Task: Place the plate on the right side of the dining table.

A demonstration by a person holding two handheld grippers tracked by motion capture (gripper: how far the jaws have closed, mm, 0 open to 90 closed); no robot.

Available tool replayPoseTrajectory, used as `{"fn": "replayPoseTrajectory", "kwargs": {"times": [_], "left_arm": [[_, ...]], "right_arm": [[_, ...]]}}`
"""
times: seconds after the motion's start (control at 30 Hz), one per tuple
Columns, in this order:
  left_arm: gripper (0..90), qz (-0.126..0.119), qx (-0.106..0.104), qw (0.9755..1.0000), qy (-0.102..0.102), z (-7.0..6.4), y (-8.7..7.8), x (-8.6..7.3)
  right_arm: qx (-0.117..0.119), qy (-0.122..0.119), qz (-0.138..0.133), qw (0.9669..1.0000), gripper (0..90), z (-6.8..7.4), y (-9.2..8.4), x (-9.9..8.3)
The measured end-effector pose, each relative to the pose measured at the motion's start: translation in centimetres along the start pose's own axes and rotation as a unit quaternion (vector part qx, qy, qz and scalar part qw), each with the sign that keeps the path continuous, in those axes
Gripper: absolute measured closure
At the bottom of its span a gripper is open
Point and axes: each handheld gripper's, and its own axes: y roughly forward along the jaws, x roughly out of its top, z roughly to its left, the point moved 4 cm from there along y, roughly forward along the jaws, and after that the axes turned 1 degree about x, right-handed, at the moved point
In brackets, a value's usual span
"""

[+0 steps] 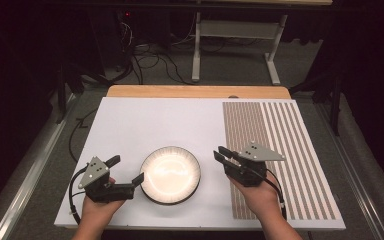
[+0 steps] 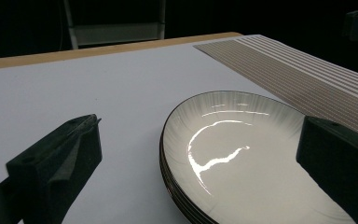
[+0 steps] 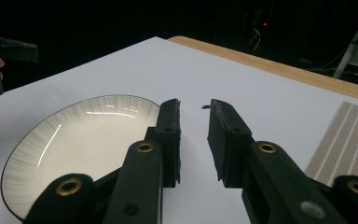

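A white plate with a dark rim (image 1: 170, 175) sits on the white table top (image 1: 150, 125), near its front edge. In the left gripper view the plate (image 2: 242, 154) shows layered rims at its near side, like a stack. My left gripper (image 1: 128, 168) stands wide open at the plate's left side; one jaw is over the table and the other hangs over the plate's edge (image 2: 200, 120). Just right of the plate, my right gripper (image 1: 218, 152) points to the far left. Its jaws (image 3: 193, 103) are open by a narrow gap, with nothing between them.
A brown and white striped mat (image 1: 280, 160) covers the right part of the table. A wooden strip (image 1: 195, 91) runs along the far edge. Beyond it, on the floor, are a metal stand (image 1: 235, 45) and cables (image 1: 150, 62).
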Motion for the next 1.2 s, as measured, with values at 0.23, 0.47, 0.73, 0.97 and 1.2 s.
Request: {"fn": "replayPoseTrajectory", "kwargs": {"times": [0.23, 0.47, 0.73, 0.97, 1.2], "left_arm": [[0.5, -0.002, -0.004, 1.0000, 0.004, 0.0, 0.2, 0.0], [0.5, -0.001, -0.005, 1.0000, 0.005, -0.1, 0.2, 0.0], [0.5, -0.002, -0.007, 1.0000, 0.003, -0.2, 0.2, 0.0], [0.5, -0.002, -0.010, 0.9999, 0.004, -0.2, 0.2, -0.1], [0.5, 0.000, -0.011, 0.9999, 0.004, 0.0, 0.1, -0.1]], "right_arm": [[0.008, -0.015, 0.006, 0.9998, 82.1, 0.7, 1.8, 0.8], [0.019, -0.012, 0.013, 0.9997, 88.1, 1.1, 2.7, 0.3], [0.024, -0.004, 0.041, 0.9989, 90.0, 0.7, 3.2, -1.4], [0.029, -0.015, 0.056, 0.9979, 90.0, 0.8, 3.4, -2.3], [0.032, -0.019, 0.060, 0.9975, 90.0, 1.2, 3.5, -2.5]]}}
